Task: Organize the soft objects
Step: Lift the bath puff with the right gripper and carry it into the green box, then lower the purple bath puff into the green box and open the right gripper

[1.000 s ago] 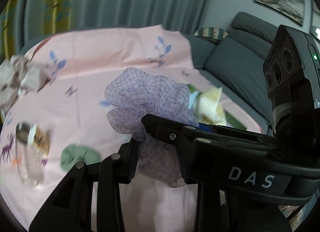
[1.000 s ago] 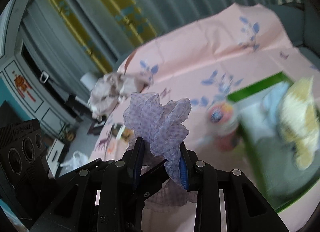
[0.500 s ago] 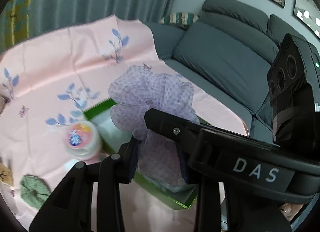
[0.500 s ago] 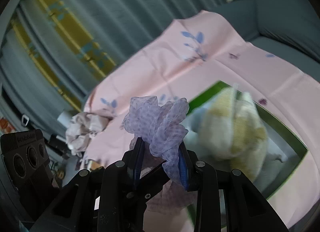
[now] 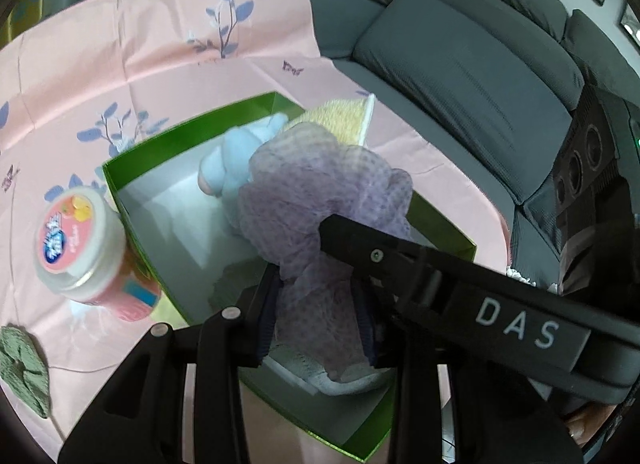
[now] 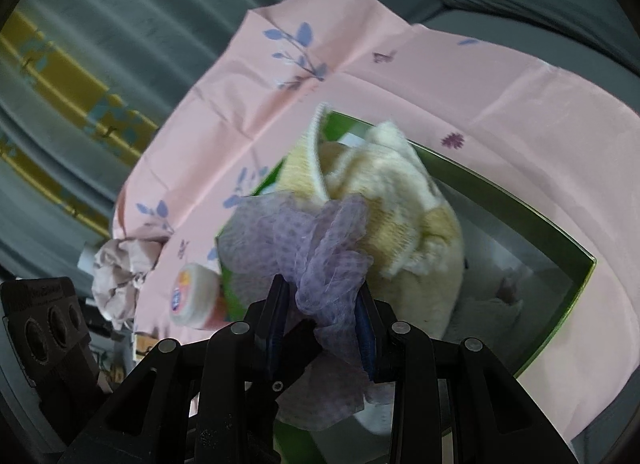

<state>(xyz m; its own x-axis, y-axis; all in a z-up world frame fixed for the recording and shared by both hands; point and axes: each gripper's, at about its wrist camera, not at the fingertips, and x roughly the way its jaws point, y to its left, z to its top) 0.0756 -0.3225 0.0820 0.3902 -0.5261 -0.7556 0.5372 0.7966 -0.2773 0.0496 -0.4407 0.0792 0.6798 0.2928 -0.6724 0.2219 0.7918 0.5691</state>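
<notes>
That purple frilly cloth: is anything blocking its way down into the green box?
Partly. The purple cloth, held by both claws, hangs over the green box, where a yellow towel and a blue soft item already lie; open floor remains beside them.

Crumpled lilac dotted gauze scarf bunched above green box.

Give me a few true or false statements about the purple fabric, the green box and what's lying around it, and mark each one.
1. Both tools grip the purple mesh fabric. True: left tool and right tool each pinch it.
2. The green box is empty. False: a yellow knit and a light blue soft item lie inside.
3. The jar stands inside the box. False: it stands outside, beside the wall.
4. A crumpled beige cloth lies on the pink tablecloth. True.
</notes>
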